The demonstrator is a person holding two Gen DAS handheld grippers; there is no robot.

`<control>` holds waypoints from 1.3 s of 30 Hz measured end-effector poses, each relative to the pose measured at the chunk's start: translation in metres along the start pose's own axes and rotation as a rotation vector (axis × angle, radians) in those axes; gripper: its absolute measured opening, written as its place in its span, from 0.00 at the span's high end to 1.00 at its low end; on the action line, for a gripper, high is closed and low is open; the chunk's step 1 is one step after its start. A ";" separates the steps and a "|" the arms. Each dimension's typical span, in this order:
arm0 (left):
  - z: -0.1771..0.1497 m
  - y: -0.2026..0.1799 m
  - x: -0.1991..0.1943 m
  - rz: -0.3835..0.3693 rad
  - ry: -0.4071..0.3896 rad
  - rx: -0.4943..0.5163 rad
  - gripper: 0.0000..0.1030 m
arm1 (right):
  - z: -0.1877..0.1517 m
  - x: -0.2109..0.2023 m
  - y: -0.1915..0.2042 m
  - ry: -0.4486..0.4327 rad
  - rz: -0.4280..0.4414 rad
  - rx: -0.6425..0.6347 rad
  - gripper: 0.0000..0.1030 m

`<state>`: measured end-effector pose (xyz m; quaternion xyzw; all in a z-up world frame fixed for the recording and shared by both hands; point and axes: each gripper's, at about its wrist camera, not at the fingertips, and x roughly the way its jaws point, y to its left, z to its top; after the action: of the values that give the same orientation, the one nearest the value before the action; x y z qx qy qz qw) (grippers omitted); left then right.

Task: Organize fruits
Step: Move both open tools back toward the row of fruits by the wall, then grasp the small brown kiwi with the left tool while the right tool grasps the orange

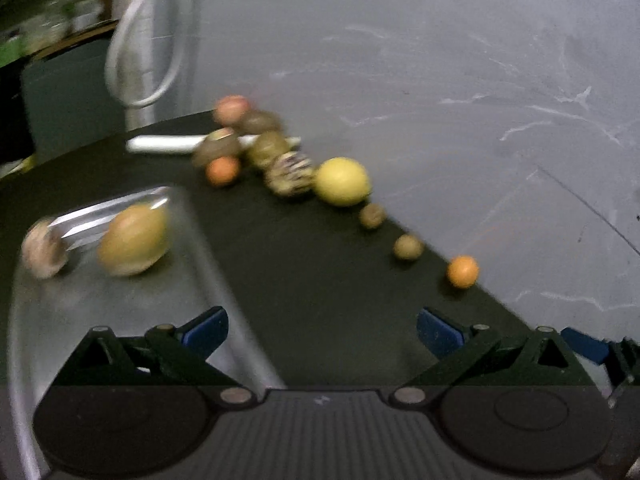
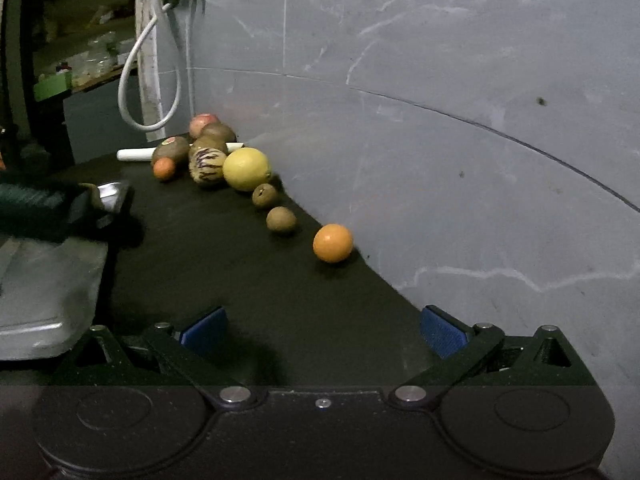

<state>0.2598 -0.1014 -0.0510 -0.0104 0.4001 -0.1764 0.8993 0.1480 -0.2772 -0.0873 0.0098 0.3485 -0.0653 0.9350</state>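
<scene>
- The metal tray (image 1: 120, 320) at the tabletop's (image 2: 240, 280) left edge already holds a yellow-brown fruit (image 1: 134, 240) and a smaller one (image 1: 43, 248).
- Remaining fruits line the back edge by the wall: lemon (image 2: 246, 169), orange (image 2: 333, 242), and others.
- Right gripper (image 2: 324, 330) is spread wide and empty; it should probably straddle the orange squarely.
- Left gripper (image 1: 322, 330), equally wide and empty, hangs over the tray's edge.

Scuffed grey wall (image 2: 440, 80) behind black tabletop (image 2: 248, 272); white cable (image 2: 132, 64) looped at left; dim light.
</scene>
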 end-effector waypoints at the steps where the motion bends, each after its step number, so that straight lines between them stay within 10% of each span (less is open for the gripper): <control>1: 0.007 -0.004 0.009 -0.016 0.004 0.018 0.01 | 0.002 0.006 0.002 -0.002 -0.006 -0.002 0.01; 22: 0.046 -0.045 0.117 -0.137 0.084 0.286 0.05 | 0.028 0.082 0.013 0.024 -0.096 -0.009 0.27; 39: 0.046 -0.052 0.140 -0.236 0.115 0.316 0.61 | 0.039 0.106 0.014 0.030 -0.131 -0.016 0.61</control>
<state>0.3631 -0.2015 -0.1115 0.0942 0.4141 -0.3417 0.8384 0.2545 -0.2782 -0.1274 -0.0194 0.3629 -0.1234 0.9234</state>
